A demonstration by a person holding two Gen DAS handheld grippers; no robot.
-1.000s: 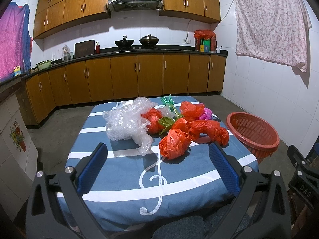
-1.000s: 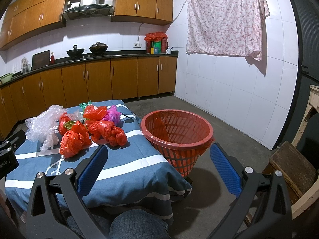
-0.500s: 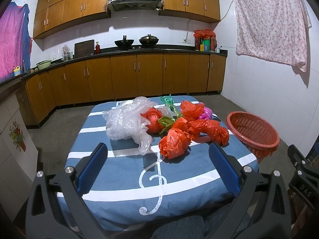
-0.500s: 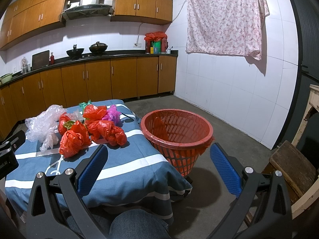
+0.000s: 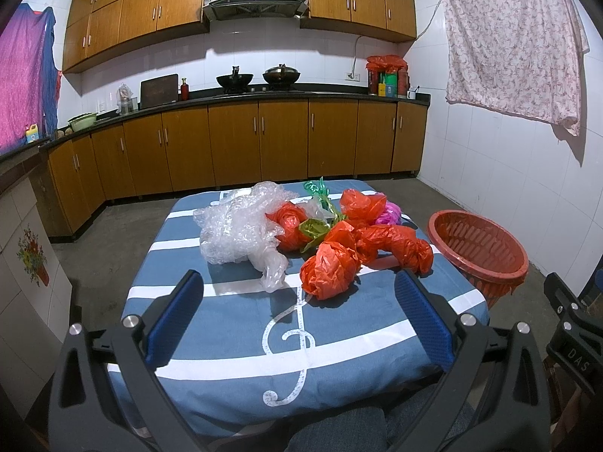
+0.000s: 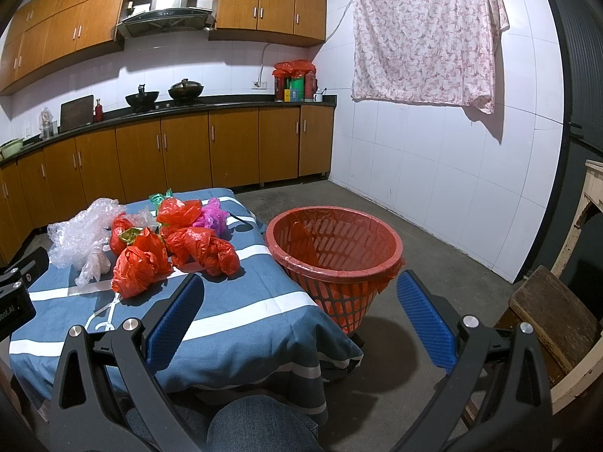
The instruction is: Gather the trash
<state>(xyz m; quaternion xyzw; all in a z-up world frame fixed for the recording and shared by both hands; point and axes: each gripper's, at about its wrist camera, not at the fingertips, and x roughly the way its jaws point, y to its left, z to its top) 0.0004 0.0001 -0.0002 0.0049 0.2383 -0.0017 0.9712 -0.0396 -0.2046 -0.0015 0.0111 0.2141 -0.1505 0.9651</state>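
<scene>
At the near edge of the table (image 5: 233, 342), we hold the left hand-held gripper (image 5: 297, 290) with its blue-padded jaws spread wide and nothing between them. It hangs above the blue cloth with white stripes and a white treble clef, short of the trash. Our right hand-held gripper (image 6: 299, 290) is likewise released and empty, held off the table's right corner, facing the basket (image 6: 333, 260). A knee in jeans (image 6: 260, 425) shows below it.

Just past the left gripper lies the trash, all in one loose heap on the middle of the table. Nearest us sits a crumpled red bag (image 5: 329, 269), touching a longer twisted red bag (image 5: 395, 243) to its right. To the left spreads a big wad of clear bubble wrap (image 5: 237, 228), with a clear plastic tail trailing toward us. Behind these we see another red bag (image 5: 289, 224), a small olive-green scrap (image 5: 312, 229), a further red bag (image 5: 361, 203), a pink bag (image 5: 388, 216) and a green ribbon-like wrapper (image 5: 318, 190) at the far side.

The red basket stands on the floor just beside the table's right edge, lined with a red bag; we cannot tell whether anything lies inside. A worn wooden stool (image 6: 554, 316) sits near our right side.

Farther off run the brown cabinets (image 5: 282, 139) with two woks (image 5: 258, 75) on the dark counter, and a flowered cloth (image 5: 512, 37) hangs on the white tiled wall.
</scene>
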